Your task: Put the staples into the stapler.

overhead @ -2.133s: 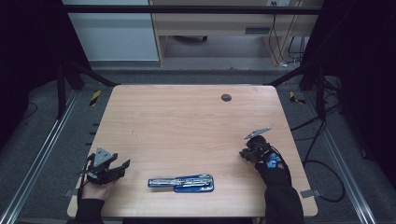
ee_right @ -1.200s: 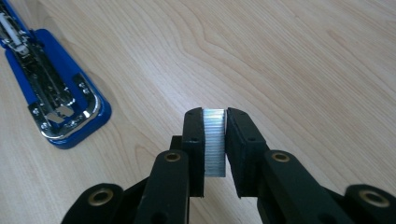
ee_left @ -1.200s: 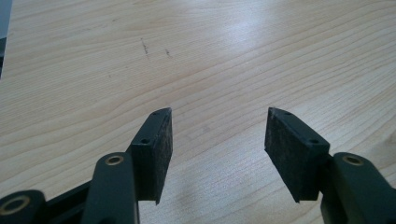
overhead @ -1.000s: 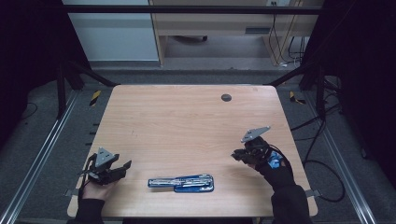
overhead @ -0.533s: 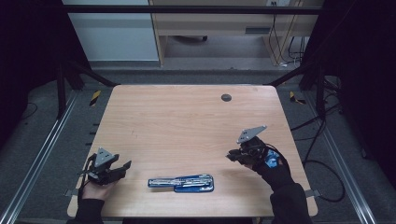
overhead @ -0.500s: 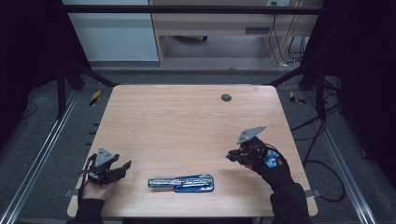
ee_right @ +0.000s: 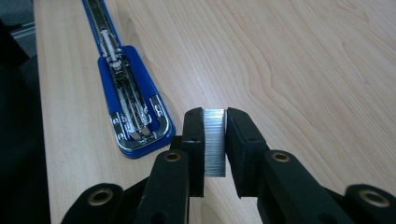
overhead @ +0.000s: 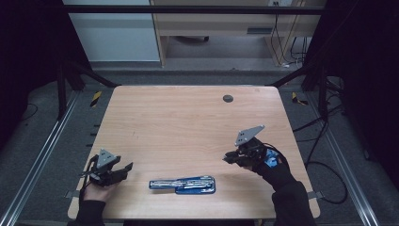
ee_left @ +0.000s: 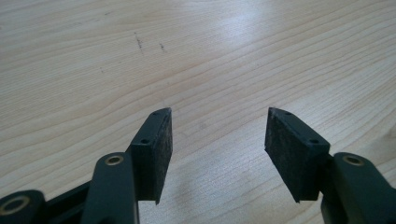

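Here a strip of staples (ee_right: pixel 214 140) is held clamped in the right hand-held gripper (ee_right: pixel 215 122), while the opened blue stapler (overhead: pixel 182 184) lies at the lower centre of the desk (overhead: pixel 188 122). The left hand-held gripper (ee_left: pixel 217 130) is kept open and empty. Next, the strip must be lined up with the stapler's channel.
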The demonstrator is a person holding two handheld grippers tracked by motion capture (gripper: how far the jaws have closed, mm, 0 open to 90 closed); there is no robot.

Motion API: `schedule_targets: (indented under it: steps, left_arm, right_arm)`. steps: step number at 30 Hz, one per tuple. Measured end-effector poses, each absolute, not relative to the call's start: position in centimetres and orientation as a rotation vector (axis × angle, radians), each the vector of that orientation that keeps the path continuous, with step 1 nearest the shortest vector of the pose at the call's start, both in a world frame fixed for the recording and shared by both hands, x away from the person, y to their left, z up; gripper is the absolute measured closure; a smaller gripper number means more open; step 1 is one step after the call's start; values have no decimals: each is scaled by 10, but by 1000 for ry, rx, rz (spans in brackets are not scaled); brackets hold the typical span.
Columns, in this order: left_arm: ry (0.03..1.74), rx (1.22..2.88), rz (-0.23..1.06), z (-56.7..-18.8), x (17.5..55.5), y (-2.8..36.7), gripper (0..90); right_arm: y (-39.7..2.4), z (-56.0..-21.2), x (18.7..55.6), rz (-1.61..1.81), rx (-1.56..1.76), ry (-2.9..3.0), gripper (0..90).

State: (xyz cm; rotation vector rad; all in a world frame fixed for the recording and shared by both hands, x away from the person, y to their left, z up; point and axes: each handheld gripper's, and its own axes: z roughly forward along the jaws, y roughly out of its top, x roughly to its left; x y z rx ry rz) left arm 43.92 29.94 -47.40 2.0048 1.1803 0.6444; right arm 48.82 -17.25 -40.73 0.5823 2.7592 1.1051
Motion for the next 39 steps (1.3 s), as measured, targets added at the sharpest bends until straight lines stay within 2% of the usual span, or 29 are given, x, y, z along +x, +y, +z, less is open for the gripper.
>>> schedule_targets:
  steps: [14, 39]
  left_arm:
    - [1180, 2015, 648, -474, 438, 297, 415]
    - [1178, 2023, 642, -475, 439, 296, 415]
  right_arm:
    - [-153, -401, 481, 1103, 398, 2840, 779]
    - [-118, -411, 485, 1054, 217, 2954, 781]
